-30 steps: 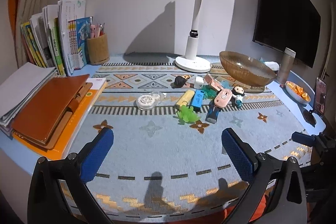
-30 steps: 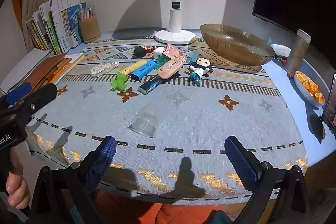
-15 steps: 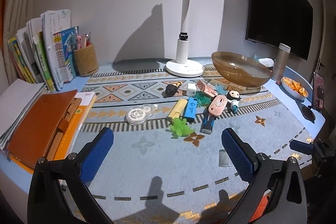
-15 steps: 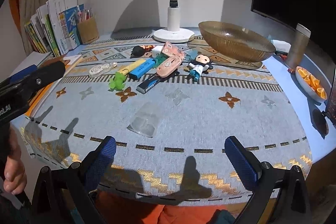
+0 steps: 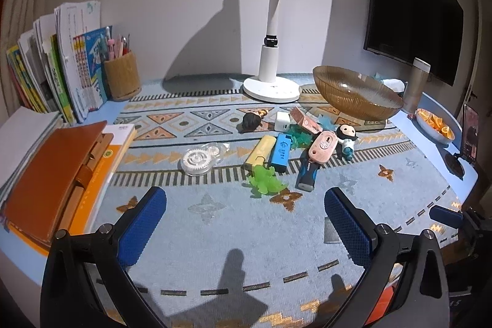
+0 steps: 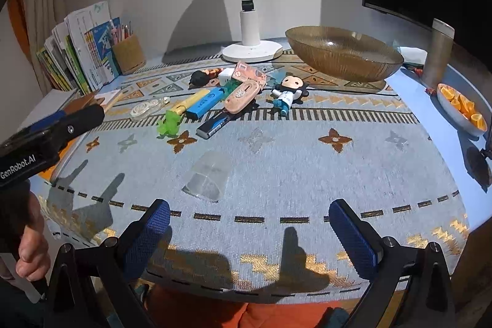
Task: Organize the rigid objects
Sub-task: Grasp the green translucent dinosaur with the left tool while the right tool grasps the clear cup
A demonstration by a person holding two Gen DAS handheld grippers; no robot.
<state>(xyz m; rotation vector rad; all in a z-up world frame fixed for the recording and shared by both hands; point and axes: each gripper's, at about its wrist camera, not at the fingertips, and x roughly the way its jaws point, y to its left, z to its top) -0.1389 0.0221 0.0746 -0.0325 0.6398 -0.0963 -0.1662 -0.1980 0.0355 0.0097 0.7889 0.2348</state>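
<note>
Both tools hang above the near edge of the desk, each with its blue-padded fingers spread wide and nothing between them. The left tool sits over the patterned blue-grey cloth covering the desk, and the right tool is just beside it on the right — in the right wrist view the left tool's black body pokes in from the left edge.

The small rigid objects lie in a loose cluster in the middle of the cloth, well apart from both tools. A yellow rectangular eraser and a blue rectangular eraser lie side by side, touching. A green translucent toy figure rests just in front of them. A pink oval case lies tilted over the end of a dark blue and black flat stick. Next to it is a small doll with black hair and a white coat, lying on its back. A clear round correction-tape dispenser sits to the left of the cluster, and a small white cube-shaped plug lies behind it. A clear plastic piece rests alone — nearer the right tool.

Behind the cluster stands a wide amber ribbed glass bowl, beside a white desk lamp. A brown leather notebook lies at the left.
</note>
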